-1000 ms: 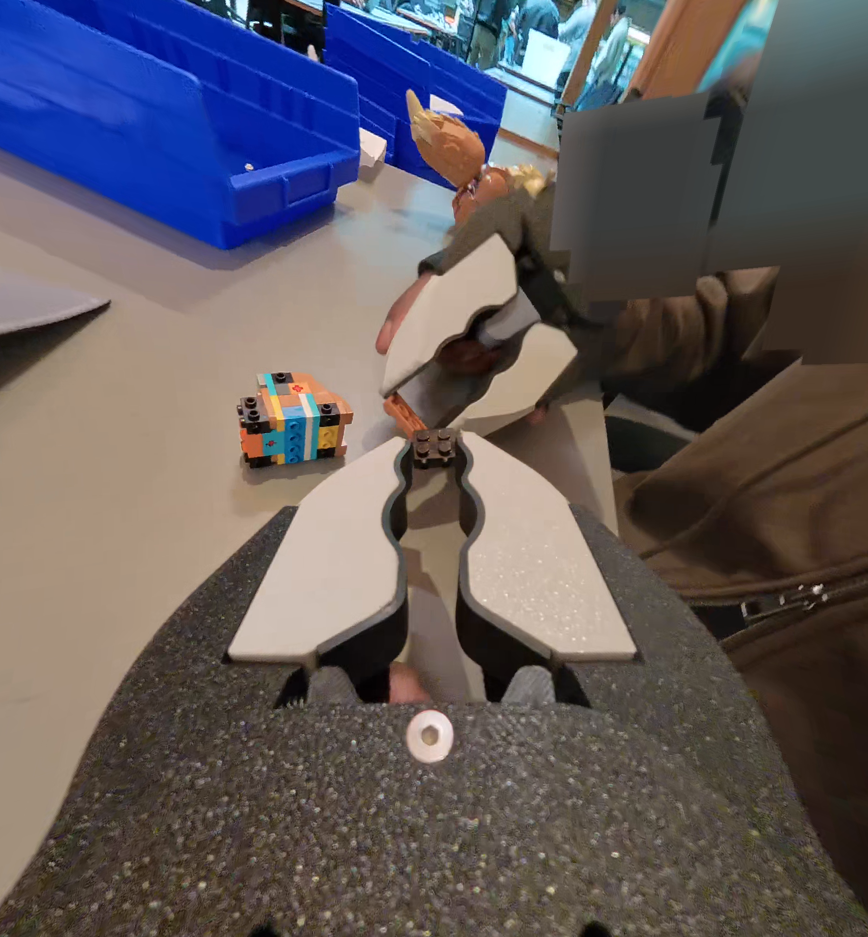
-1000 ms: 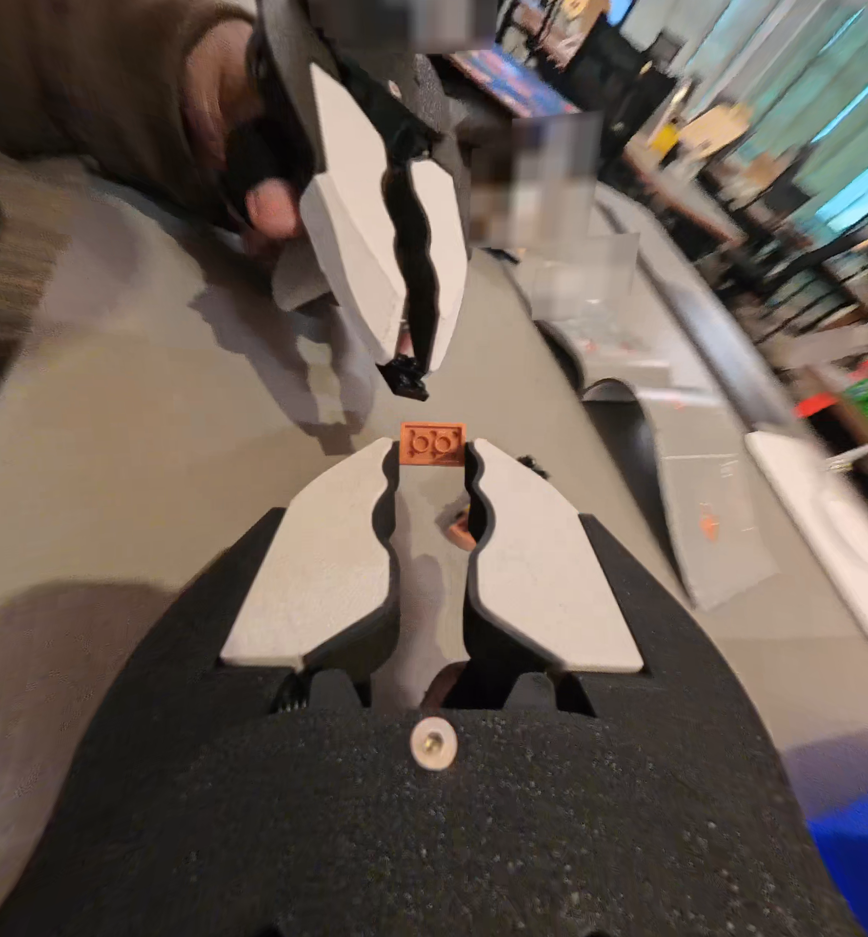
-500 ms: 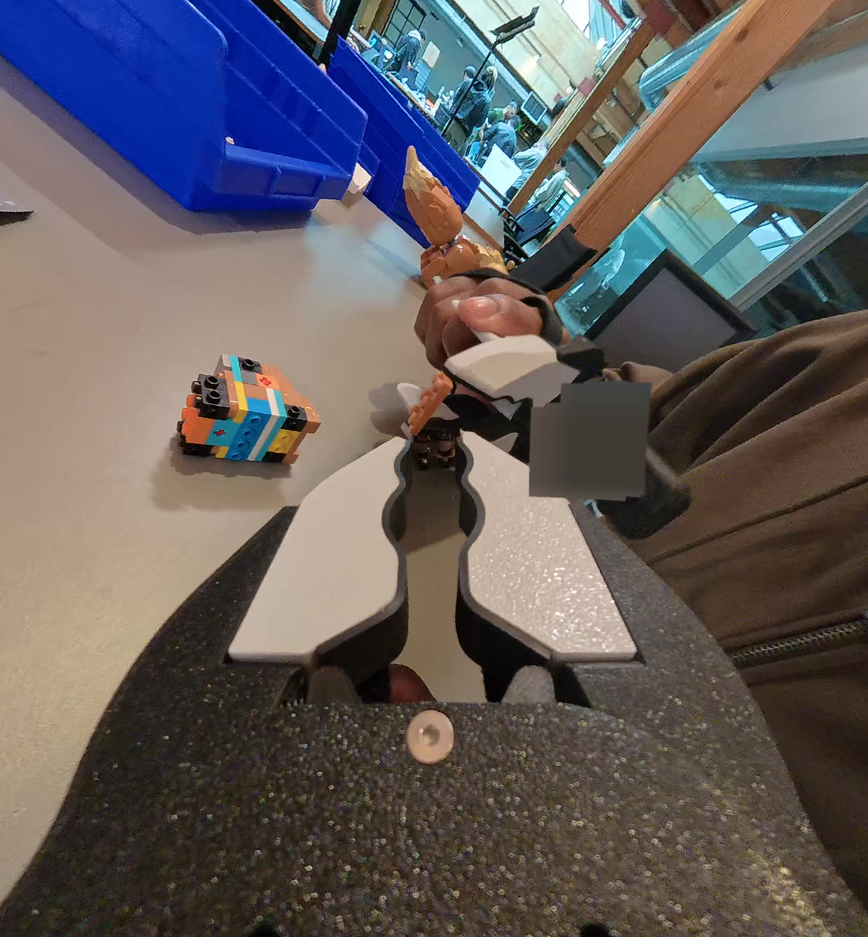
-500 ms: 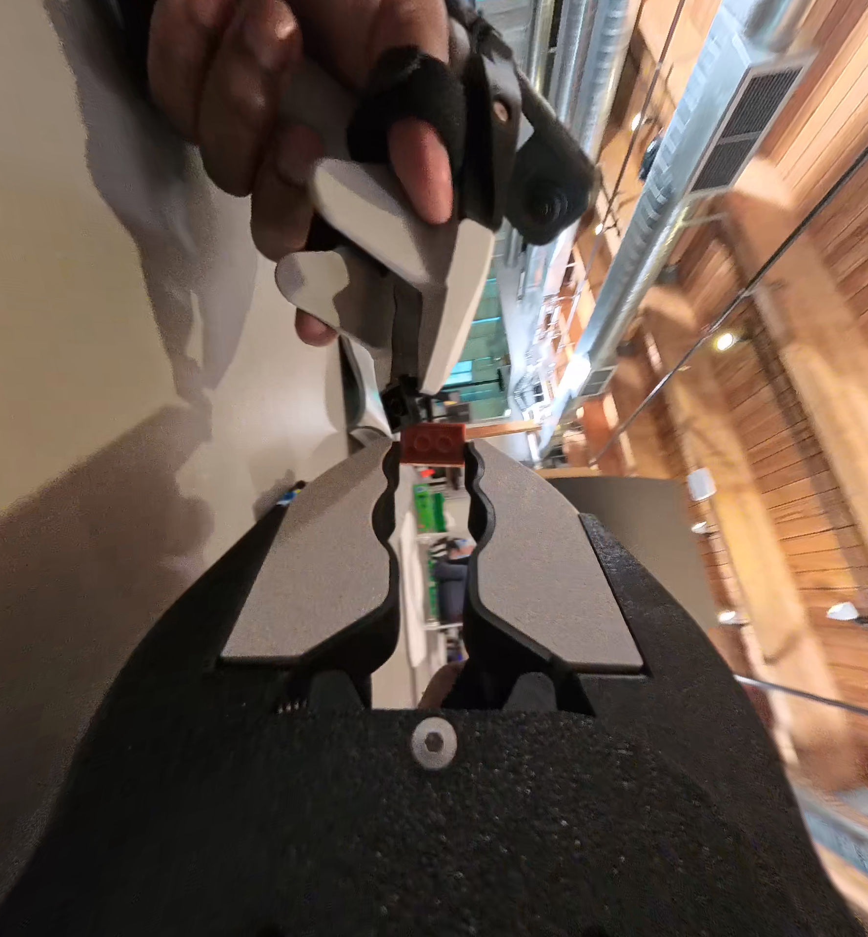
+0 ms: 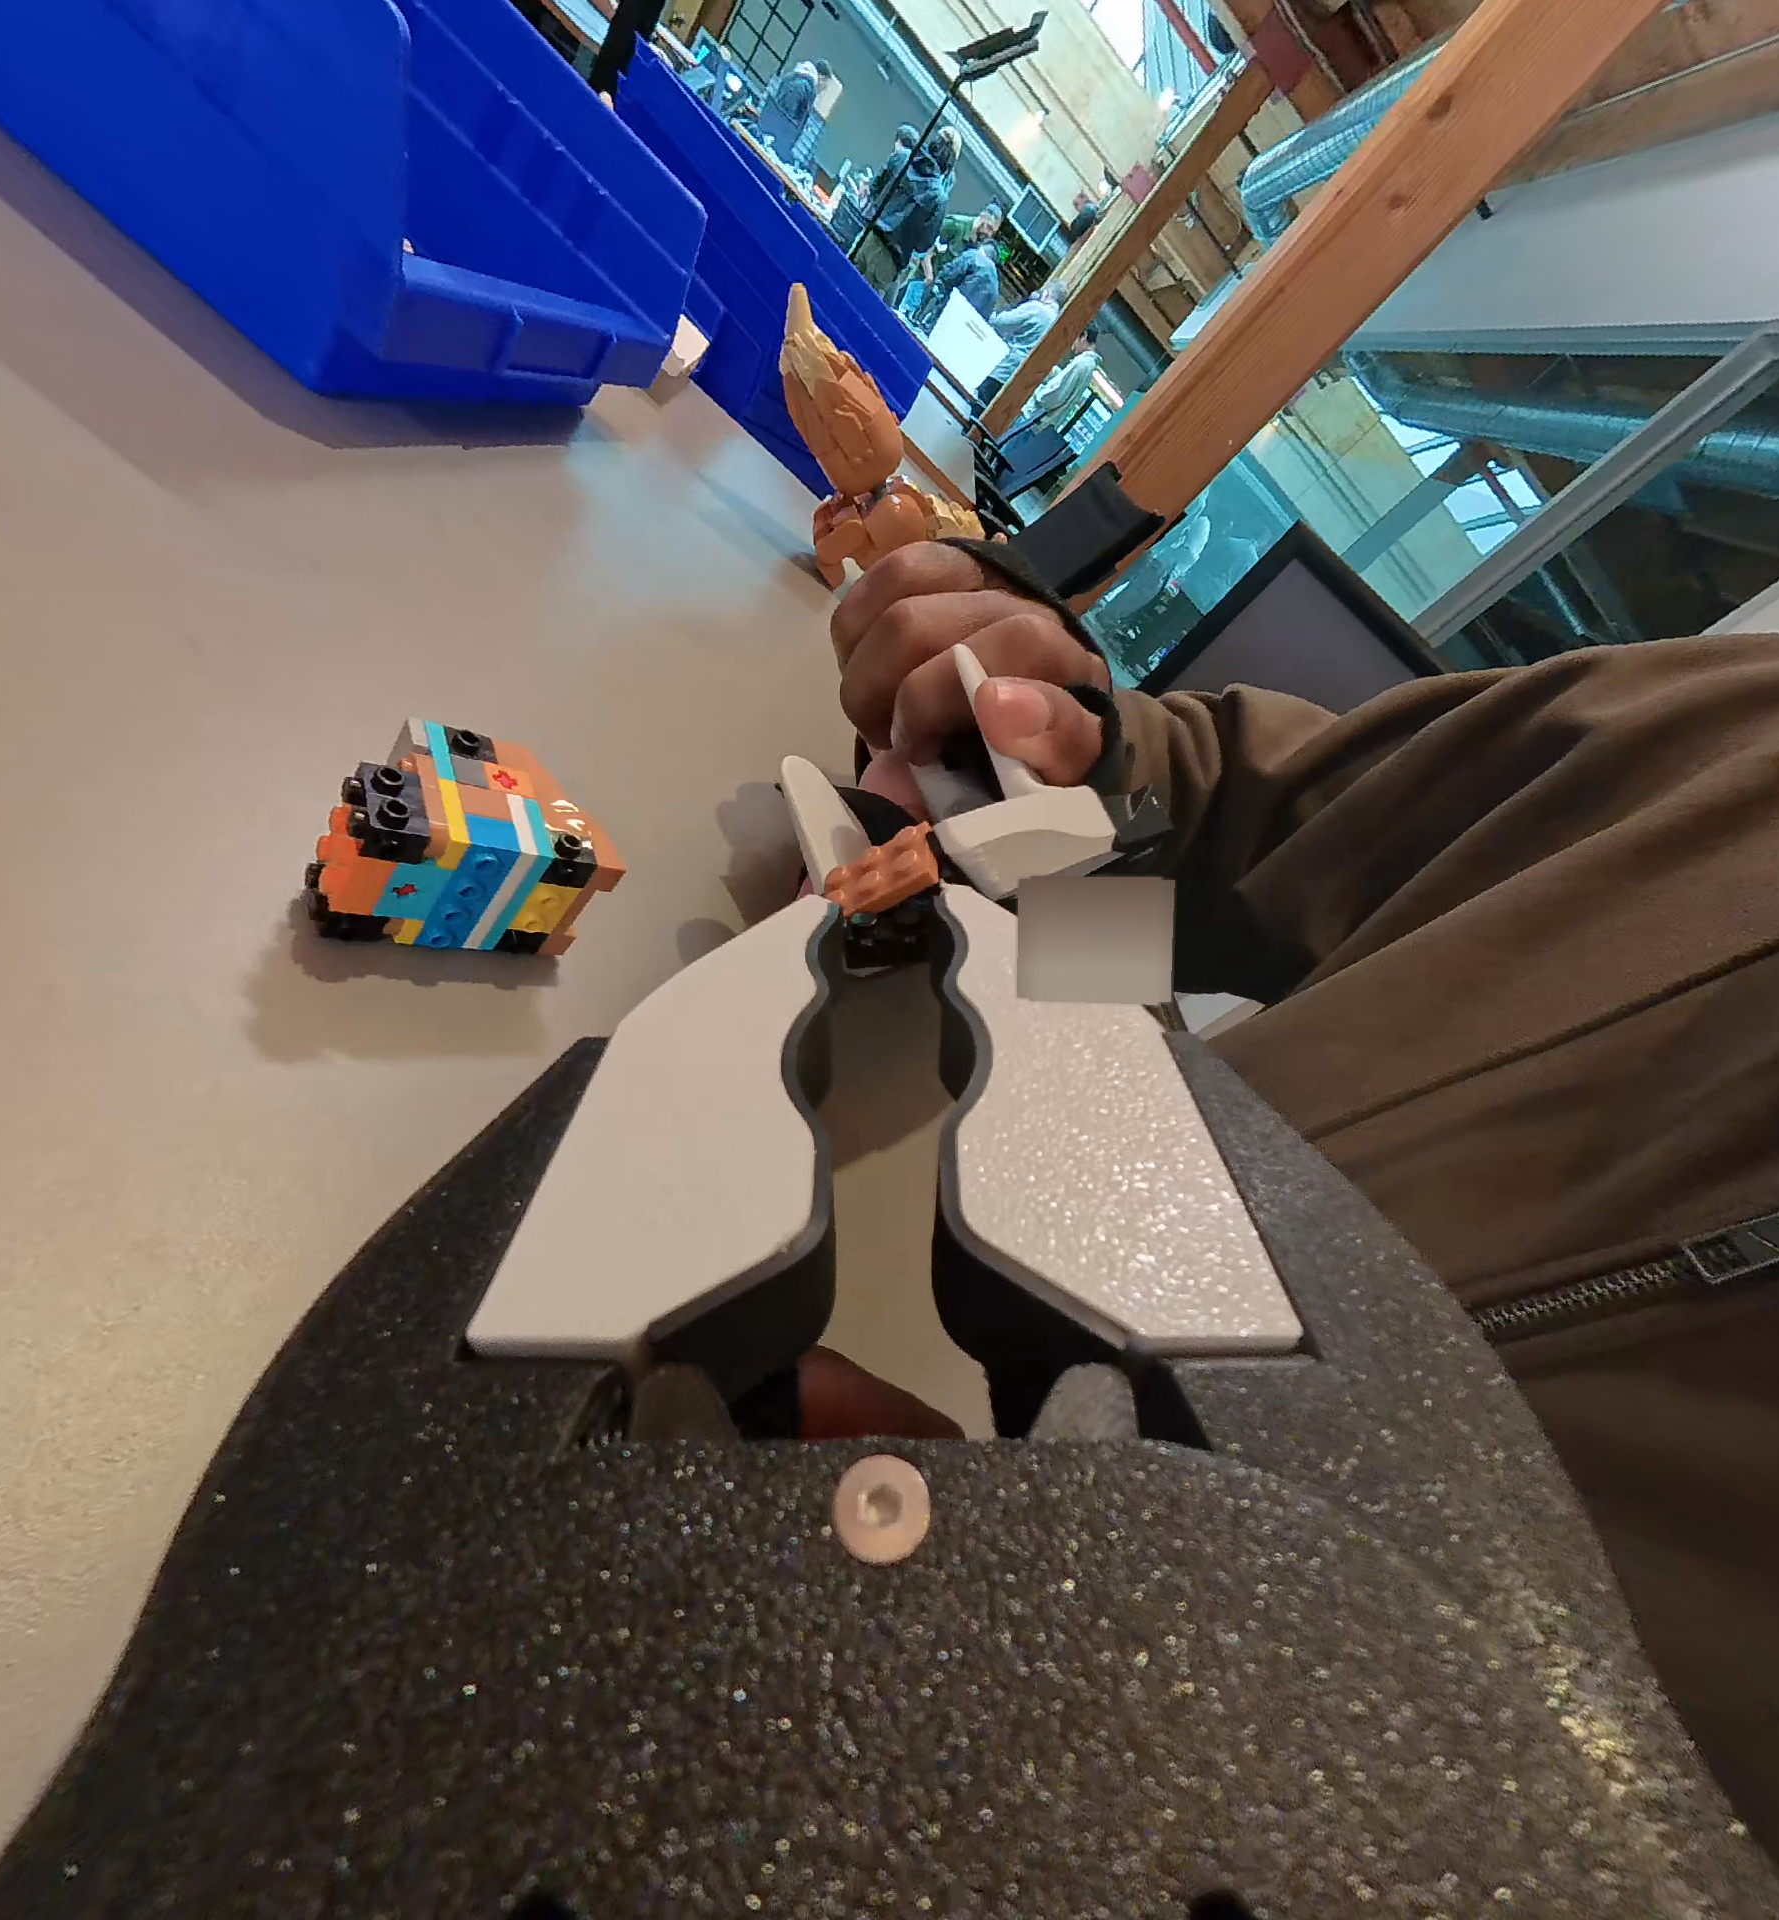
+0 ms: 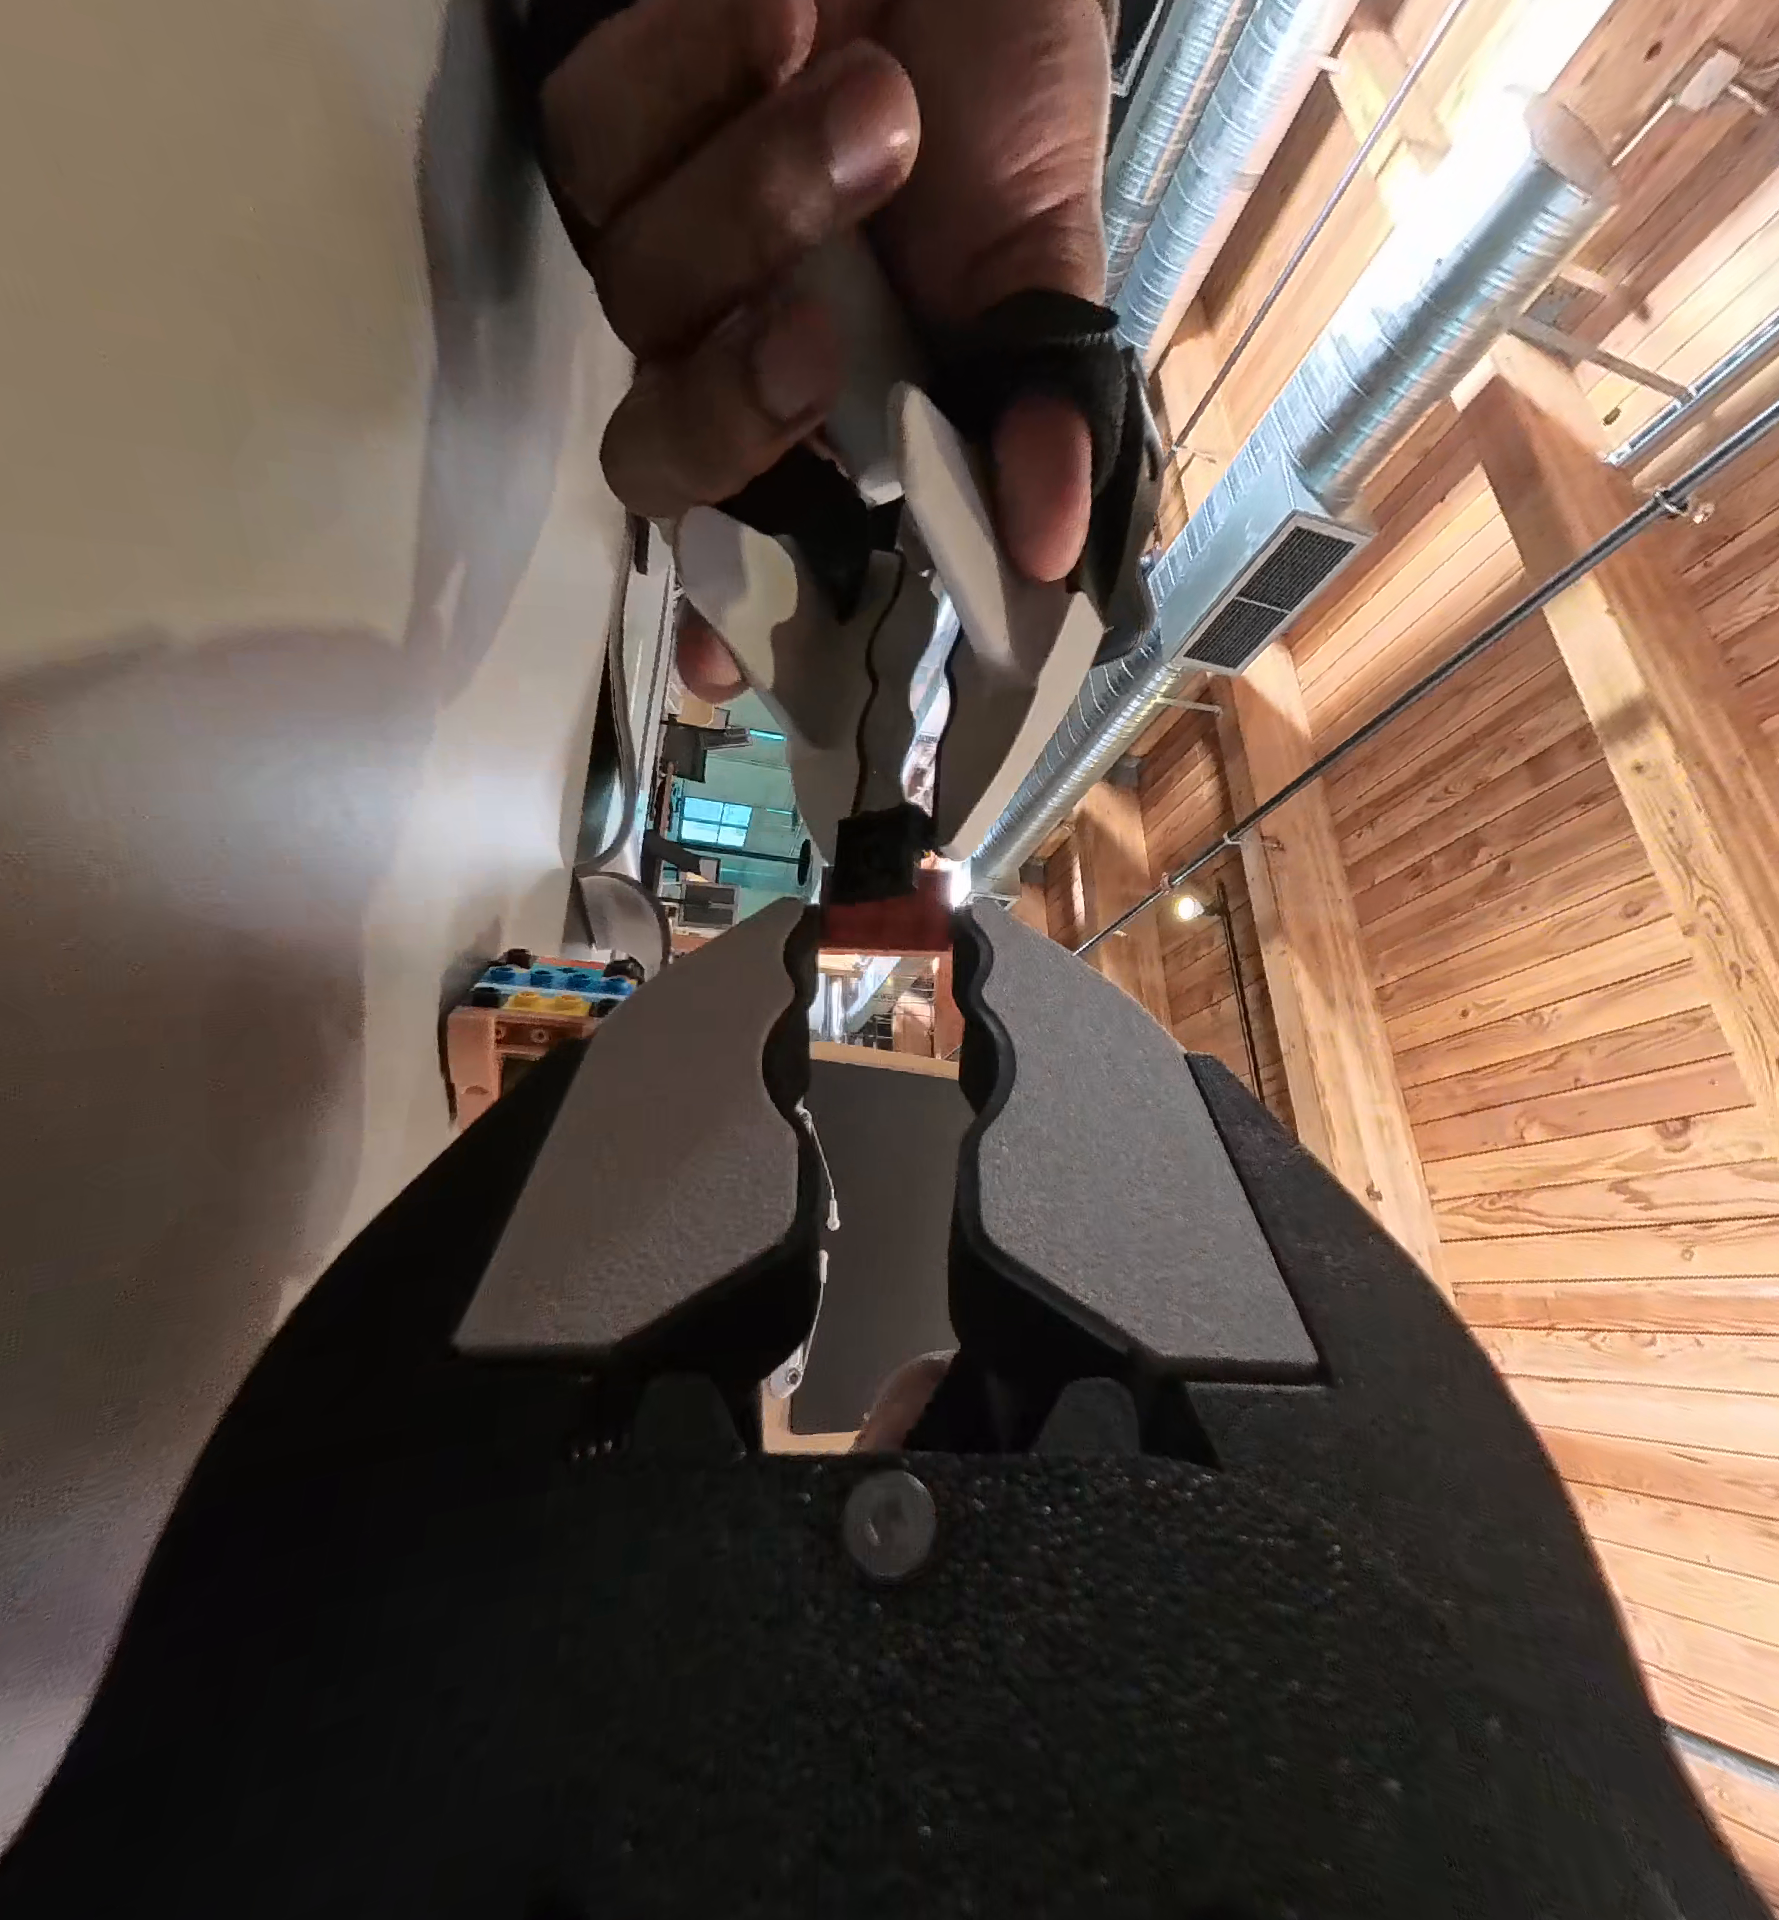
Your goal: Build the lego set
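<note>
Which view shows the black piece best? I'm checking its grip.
The left wrist view: the black piece sits clamped at the left hand-held gripper tips, under the orange plate. The right wrist view shows it dark and backlit.

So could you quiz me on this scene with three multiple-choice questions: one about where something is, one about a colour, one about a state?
1. Where is the multicoloured brick block?
A. lying on the table
B. inside a blue bin
C. held in a tool

2. What colour is the piece in the right tool?
A. green
B. orange
C. white

3. What is the left tool doing?
A. lying open on the table
B. gripping a small black piece
C. holding the brown figure

Answers: 1 A, the left wrist view shows it resting on the bare tabletop, apart from both tools. 2 B, an orange plate sits between its tips. 3 B, its tips are shut on the black piece, up against the orange one.
</note>
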{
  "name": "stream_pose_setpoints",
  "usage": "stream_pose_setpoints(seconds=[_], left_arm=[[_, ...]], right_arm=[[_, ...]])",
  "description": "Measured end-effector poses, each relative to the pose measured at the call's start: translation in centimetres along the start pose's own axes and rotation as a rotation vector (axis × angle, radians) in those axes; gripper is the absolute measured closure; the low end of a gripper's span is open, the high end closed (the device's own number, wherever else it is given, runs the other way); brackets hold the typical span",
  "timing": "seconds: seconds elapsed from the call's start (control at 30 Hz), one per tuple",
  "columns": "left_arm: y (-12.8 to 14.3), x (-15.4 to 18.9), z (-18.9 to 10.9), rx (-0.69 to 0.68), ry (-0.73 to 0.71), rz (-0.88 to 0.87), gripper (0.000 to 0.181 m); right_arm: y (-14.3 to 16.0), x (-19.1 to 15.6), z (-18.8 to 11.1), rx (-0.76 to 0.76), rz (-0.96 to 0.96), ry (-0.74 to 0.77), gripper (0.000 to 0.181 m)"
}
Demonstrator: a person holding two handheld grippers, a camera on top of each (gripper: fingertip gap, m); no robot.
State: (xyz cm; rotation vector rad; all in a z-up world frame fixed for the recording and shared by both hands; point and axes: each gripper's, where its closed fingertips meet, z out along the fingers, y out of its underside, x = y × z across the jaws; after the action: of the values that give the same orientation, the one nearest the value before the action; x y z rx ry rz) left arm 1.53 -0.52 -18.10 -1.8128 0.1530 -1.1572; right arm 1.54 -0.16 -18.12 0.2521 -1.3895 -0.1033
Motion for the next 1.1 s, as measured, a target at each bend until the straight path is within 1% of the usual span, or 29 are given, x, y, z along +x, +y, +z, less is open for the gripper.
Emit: stream_pose_setpoints(seconds=[0.3,0.37,0.47,0.63,0.73,0.8,0.93,1.1], left_arm=[[-0.5,0.1,0.2,0.058,-0.003,-0.039,0.166],[-0.6,0.1,0.2,0.073,-0.021,-0.008,0.166],[-0.8,0.0,-0.1,0.082,-0.075,0.133,0.166],[-1.0,0.1,-1.0,0.071,-0.190,0.494,0.166],[-1.0,-0.2,-1.6,0.048,-0.257,0.691,0.166],[-0.6,-0.5,-1.7,0.016,-0.282,0.792,0.166],[-0.2,-0.6,-1.9,-0.005,-0.297,0.916,0.166],[0.0,-0.3,-1.8,-0.002,-0.293,0.969,0.166]], right_arm=[[0.7,0.6,0.1,-0.033,0.023,0.040,0.157],[1.1,0.8,0.2,-0.053,0.049,0.040,0.157],[1.7,0.7,0.3,-0.070,0.113,0.015,0.157],[1.5,-1.9,0.4,-0.062,0.396,-0.217,0.157],[0.6,-4.1,0.1,-0.038,0.623,-0.437,0.157],[-0.3,-5.3,-0.4,-0.018,0.769,-0.592,0.157],[-1.1,-5.9,-0.9,-0.008,1.016,-0.827,0.157],[-1.9,-6.8,-1.5,-0.040,1.263,-1.069,0.157]])
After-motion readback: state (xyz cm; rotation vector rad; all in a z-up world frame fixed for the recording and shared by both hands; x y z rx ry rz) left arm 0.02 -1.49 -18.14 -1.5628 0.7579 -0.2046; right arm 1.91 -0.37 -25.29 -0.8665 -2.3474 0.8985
